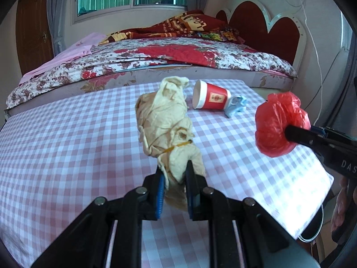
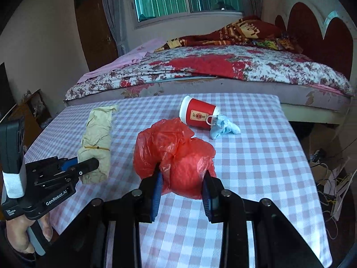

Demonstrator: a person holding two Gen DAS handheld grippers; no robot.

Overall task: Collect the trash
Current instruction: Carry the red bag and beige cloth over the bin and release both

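Left gripper (image 1: 175,174): clamped on the lower end of the beige wrapper bundle (image 1: 165,120), lifted; soft, light, rubber-banded.
Right gripper (image 2: 183,185): gripping the crumpled red plastic bag (image 2: 176,154); flimsy, slippery.
Far on the checked tablecloth (image 2: 256,156): tipped red paper cup (image 2: 198,115), crushable, touching the blue wad (image 2: 223,128); pinch the cup wall gently.

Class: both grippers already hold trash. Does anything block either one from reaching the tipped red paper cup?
Nothing visible does. Bare checked tablecloth lies between the red paper cup and both grippers; a crumpled blue wrapper touches its far end.

Beige crumpled wad (image 1: 165,120) w/ rubber band, red plastic bag (image 2: 176,154) — both gripper-held; red cup (image 2: 197,114) on side, blue scrap (image 2: 223,128) touching.
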